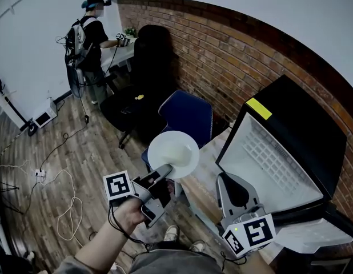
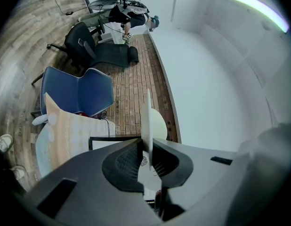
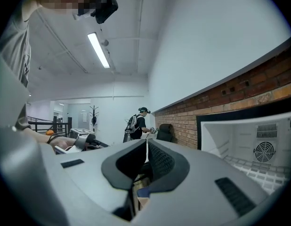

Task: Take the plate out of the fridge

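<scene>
plate: we see the white plate (image 1: 173, 150) out of the fridge, held in the air to its left, above the blue chair (image 1: 189, 114).
left hand-held gripper: the left hand-held gripper (image 1: 167, 169) has its jaws closed to a narrow gap and clamped on the plate's rim. In its own view the plate (image 2: 149, 119) stands edge-on between the pads.
right hand-held gripper: the right hand-held gripper (image 1: 228, 178) has its jaws together with nothing between them. It sits in front of the fridge, apart from the plate.
fridge: the black fridge (image 1: 305, 124) is open with its white inside showing, and it stands at the right on the bench (image 1: 206, 170).
background: we note a brick wall (image 1: 233, 61), a black chair (image 1: 149, 56) and a person (image 1: 91, 39) standing far off.
</scene>
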